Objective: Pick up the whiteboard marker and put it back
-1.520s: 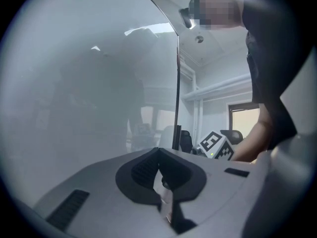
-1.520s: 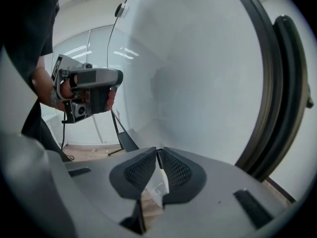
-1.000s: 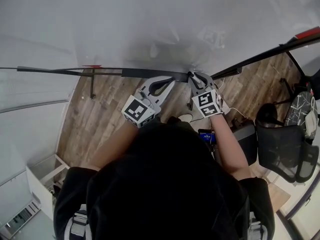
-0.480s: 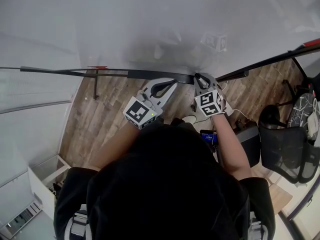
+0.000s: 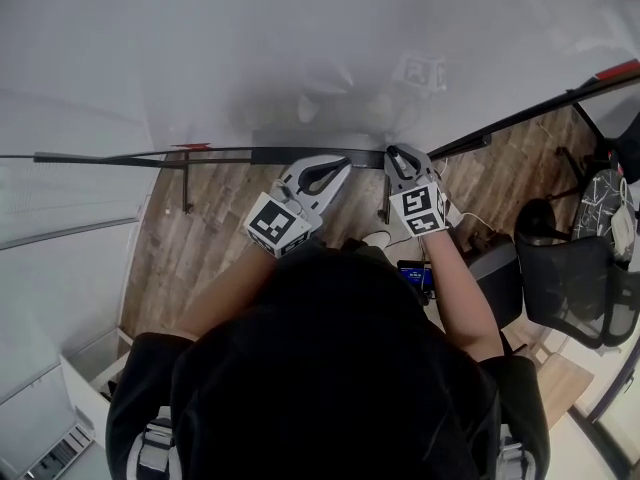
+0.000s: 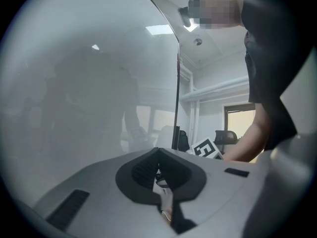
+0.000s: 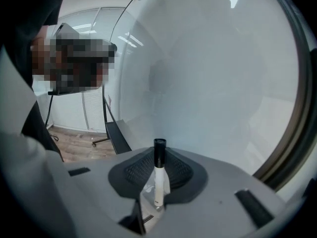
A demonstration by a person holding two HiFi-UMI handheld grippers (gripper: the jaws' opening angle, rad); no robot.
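Note:
I stand at a whiteboard (image 5: 300,48) with a dark tray ledge (image 5: 280,153) along its lower edge. My right gripper (image 5: 398,156) is at the ledge's right part, pointing down at the board. It is shut on the whiteboard marker (image 7: 158,180), a white barrel whose black cap sticks out past the fingertips of this gripper (image 7: 158,157). My left gripper (image 5: 343,165) hovers just left of it at the same ledge. Its tips meet, and this gripper (image 6: 158,151) has nothing between them.
A small red thing (image 5: 195,147) lies on the ledge further left. The board's stand leg (image 5: 186,183) drops to the wooden floor (image 5: 210,238). A black office chair (image 5: 575,288) is at the right, with a cable and small devices on the floor near my feet.
Both grippers stay in nearly the same place at the ledge; only the head view has shifted slightly.

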